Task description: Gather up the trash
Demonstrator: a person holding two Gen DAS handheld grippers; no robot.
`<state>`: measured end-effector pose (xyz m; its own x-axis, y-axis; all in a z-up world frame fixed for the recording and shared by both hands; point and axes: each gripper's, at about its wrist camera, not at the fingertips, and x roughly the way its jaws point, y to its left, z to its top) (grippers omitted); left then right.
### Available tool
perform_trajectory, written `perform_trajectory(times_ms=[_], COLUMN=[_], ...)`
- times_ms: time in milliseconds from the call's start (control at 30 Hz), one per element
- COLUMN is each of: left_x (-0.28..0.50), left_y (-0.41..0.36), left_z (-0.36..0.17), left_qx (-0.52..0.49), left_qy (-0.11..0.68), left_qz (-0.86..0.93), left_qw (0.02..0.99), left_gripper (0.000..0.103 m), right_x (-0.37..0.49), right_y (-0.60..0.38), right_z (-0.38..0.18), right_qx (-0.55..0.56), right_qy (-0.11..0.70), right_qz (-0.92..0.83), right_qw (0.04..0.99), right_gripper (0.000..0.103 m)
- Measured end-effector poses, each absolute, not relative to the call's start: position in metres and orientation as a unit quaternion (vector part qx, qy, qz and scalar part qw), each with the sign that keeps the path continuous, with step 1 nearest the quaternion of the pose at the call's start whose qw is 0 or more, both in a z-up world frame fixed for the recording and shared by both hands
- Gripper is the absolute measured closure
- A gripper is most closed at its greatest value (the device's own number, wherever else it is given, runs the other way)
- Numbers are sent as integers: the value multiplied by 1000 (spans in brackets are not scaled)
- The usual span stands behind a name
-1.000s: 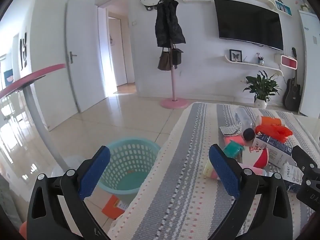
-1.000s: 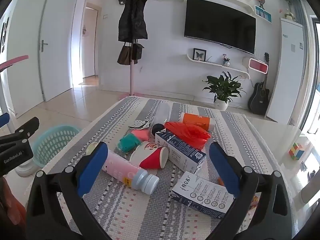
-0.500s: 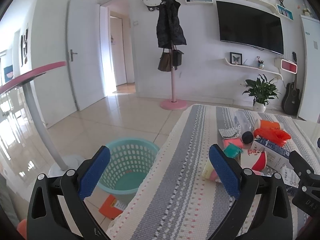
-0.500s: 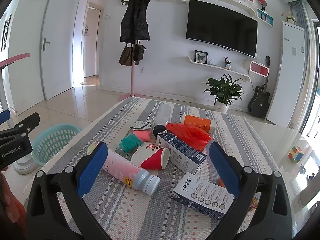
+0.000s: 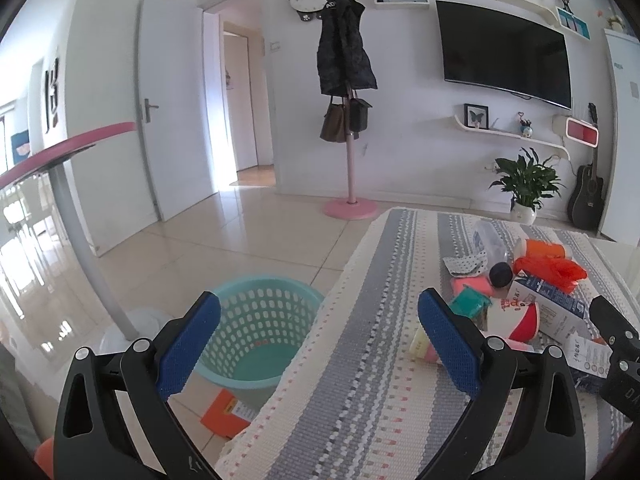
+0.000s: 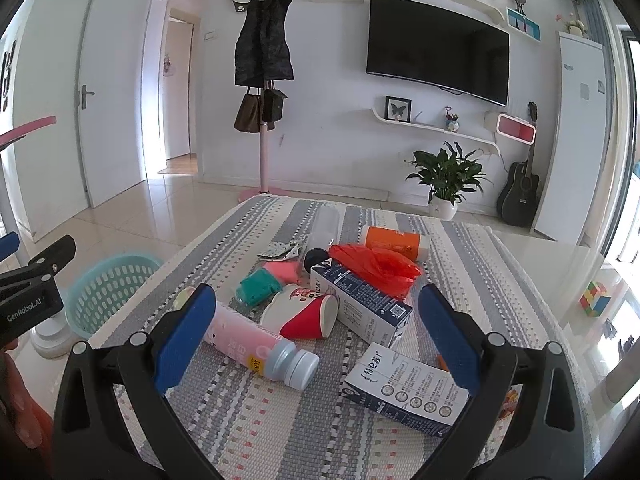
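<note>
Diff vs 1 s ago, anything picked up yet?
No. Both grippers only drifted slightly; the view tilted a little. Left gripper and right gripper keep their jaws wide open and empty. The pink bottle, paper cup, cartons and teal basket lie where they were.

Striped cloth (image 6: 280, 412) lay bare in front of right gripper (image 6: 316, 340). Pink bottle (image 6: 256, 350), paper cup (image 6: 304, 312), cartons (image 6: 404, 388) crowded middle. Basket (image 5: 256, 316) mouth stood unblocked beside table edge (image 5: 336, 308).
</note>
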<state>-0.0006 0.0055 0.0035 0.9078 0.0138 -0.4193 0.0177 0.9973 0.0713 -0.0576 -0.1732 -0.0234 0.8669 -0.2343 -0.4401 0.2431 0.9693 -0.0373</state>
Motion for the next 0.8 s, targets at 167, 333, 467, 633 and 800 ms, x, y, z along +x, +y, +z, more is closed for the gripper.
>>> perform_trajectory(times_ms=[167,333,467,633,800], left_x=[0,-1,-1,-2,-1], left_y=[5,6,6,6,6], left_z=[2,2,1,0,0], left_qx=[35,36,37,38,38], left_qy=[215,216,216,217,217], left_qz=[-2,-4,-4,-6,-6], left_qw=[976,976,976,975,975], left_gripper=[7,7,7,7,7], right_x=[-57,-57,-57,-57,-57], right_y=[-176,-177,-179,-181,-181], right_z=[-24,-25,-25,-25,-24], right_qx=[14,18,21,22,20], right_qy=[229,229,230,228,227], right_qz=[-124,-122,-122,-124,-128], right_qw=[966,965,965,965,965], right_gripper=[7,7,7,7,7])
